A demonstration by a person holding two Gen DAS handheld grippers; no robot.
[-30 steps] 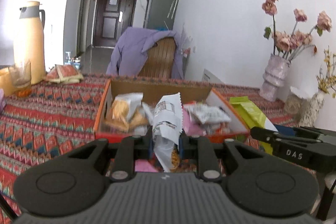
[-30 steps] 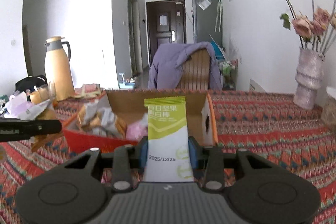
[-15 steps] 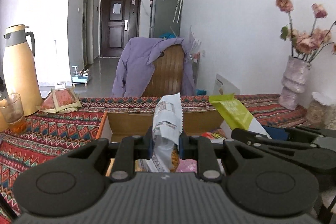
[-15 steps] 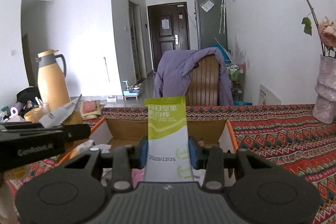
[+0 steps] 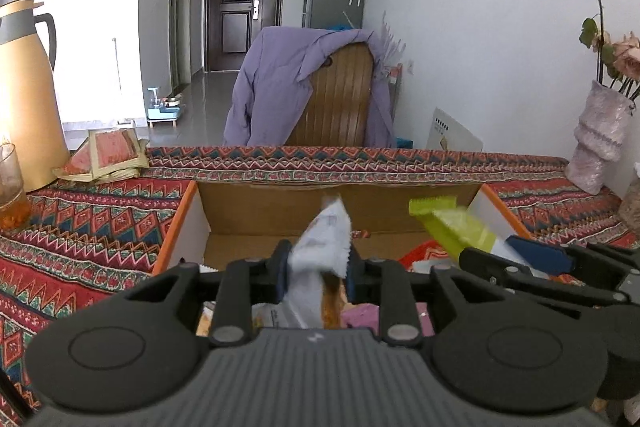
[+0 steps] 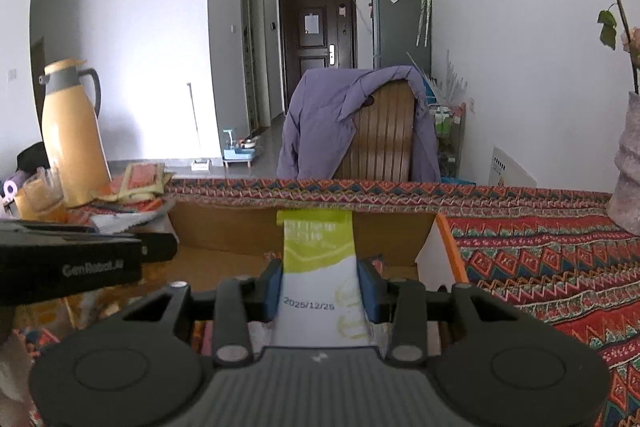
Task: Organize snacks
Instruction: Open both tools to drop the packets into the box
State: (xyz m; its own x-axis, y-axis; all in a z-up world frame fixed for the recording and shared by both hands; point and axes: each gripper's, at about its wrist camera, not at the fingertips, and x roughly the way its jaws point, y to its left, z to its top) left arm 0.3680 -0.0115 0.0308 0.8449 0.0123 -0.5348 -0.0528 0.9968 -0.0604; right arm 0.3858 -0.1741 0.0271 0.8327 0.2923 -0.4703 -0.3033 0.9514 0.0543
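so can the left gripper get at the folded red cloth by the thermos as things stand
Probably not yet. The left gripper has a white snack packet between its fingers and sits over the cardboard box. The folded cloth lies off to the left on bare tablecloth, nothing blocking it.

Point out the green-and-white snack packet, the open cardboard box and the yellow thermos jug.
green-and-white snack packet [image 6: 319, 267]: right wrist view, printed middle.
open cardboard box [image 5: 272, 213]: left wrist view, inner back wall.
yellow thermos jug [image 6: 74, 151]: right wrist view, body.

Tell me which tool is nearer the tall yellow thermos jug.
Left. The left tool works on the box's jug side; the right tool is further over, toward the vase.
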